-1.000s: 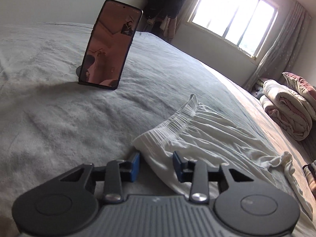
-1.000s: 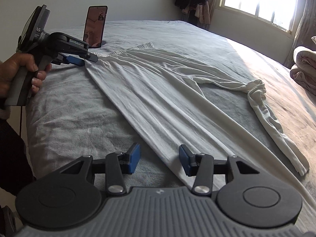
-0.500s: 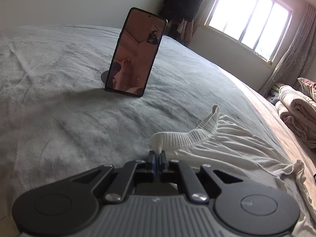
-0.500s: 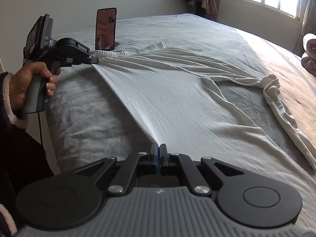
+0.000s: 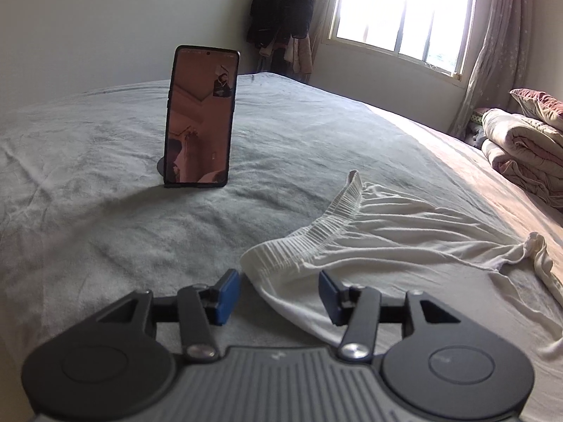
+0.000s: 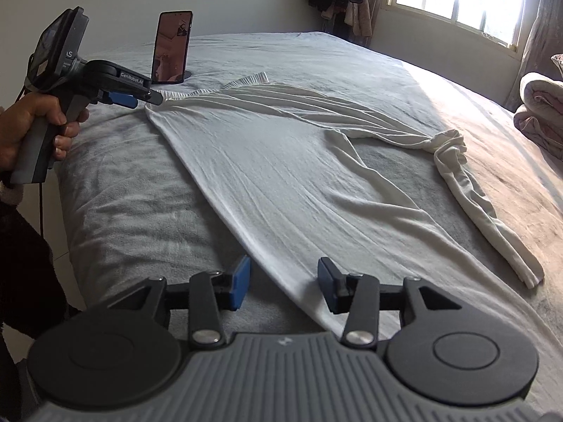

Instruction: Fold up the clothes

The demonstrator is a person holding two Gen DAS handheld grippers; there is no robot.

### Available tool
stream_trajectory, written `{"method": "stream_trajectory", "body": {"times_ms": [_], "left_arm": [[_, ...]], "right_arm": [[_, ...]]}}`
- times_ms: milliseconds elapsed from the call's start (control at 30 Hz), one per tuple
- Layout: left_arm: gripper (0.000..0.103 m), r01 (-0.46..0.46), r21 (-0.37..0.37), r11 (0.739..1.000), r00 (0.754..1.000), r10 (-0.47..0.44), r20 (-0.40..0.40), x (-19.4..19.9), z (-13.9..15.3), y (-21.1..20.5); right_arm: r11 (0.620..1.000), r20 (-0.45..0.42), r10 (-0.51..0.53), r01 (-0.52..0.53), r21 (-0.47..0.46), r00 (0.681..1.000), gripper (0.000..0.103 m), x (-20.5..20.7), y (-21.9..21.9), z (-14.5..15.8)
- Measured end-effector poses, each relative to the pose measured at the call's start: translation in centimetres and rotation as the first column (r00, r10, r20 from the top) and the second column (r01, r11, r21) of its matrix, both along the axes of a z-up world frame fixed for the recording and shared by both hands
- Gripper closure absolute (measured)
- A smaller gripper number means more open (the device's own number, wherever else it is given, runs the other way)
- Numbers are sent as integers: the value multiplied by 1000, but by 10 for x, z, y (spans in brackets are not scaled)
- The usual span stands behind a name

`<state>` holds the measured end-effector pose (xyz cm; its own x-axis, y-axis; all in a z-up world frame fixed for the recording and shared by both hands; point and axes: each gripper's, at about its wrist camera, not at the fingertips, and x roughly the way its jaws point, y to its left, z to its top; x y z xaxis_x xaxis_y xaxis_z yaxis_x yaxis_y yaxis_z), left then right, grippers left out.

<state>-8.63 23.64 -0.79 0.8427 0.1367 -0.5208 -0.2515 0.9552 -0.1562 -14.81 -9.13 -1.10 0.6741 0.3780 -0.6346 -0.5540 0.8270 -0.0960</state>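
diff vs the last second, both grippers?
Both the left gripper and right gripper clamped the white pleated garment half a second ago; their jaws have just opened, letting it go. The garment lies flatter, pulled straighter. The upright black phone stayed put.

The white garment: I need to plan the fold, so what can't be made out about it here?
- white garment: near hem, right wrist view, hidden behind the right tool.
- Far leg end: bunched, its opening hidden.
- Left wrist view: right part cut off by the frame edge.
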Motion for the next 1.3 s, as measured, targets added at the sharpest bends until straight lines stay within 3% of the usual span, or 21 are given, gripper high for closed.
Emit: {"method": "stream_trajectory", "body": {"times_ms": [100,200,367,467,633,733,800,900,933,1067,1200,1233,1267,1300], "left_arm": [[42,171,-17,985,985,-171,4,0,0,-25],[42,365,-19,931,931,-365,-6,-1,-7,-60],[32,644,-38,764,765,-644,28,-12,-23,-114],[29,758,10,653,652,-757,39,-23,-26,-144],[30,883,75,463,464,-886,0,-36,-30,-196],[31,914,153,376,386,-922,-40,-46,-32,-226],[32,917,204,344,363,-930,-63,-51,-32,-245],[42,918,217,333,357,-931,-81,-49,-29,-266],[51,919,214,331,355,-931,-85,-48,-29,-272],[64,919,222,325,351,-933,-84,-47,-29,-292],[89,925,245,289,317,-945,-84,-54,-30,-304],[98,927,251,278,307,-948,-83,-56,-30,-306],[99,929,254,270,299,-951,-82,-57,-29,-307],[100,928,256,270,298,-951,-80,-58,-28,-307]], "right_arm": [[999,-1,-54,54,8,999,56,-5,-22,-2],[996,6,-94,94,8,996,56,-11,-44,-4],[989,45,-144,145,-20,989,56,-21,-75,-7],[985,63,-170,172,-26,983,56,-28,-93,-10],[974,116,-203,213,-77,972,56,-42,-118,-16],[964,132,-241,253,-83,961,56,-50,-133,-18],[955,142,-271,285,-83,952,56,-56,-144,-19],[939,165,-312,331,-99,936,57,-61,-161,-21],[932,172,-326,346,-104,930,57,-63,-166,-22],[902,193,-388,414,-122,901,57,-64,-184,-23],[860,225,-442,482,-168,868,57,-63,-197,-26],[850,235,-449,493,-184,862,66,-63,-199,-27],[838,243,-455,504,-209,857,76,-62,-201,-29],[822,251,-460,516,-240,851,99,-62,-202,-31]]}}
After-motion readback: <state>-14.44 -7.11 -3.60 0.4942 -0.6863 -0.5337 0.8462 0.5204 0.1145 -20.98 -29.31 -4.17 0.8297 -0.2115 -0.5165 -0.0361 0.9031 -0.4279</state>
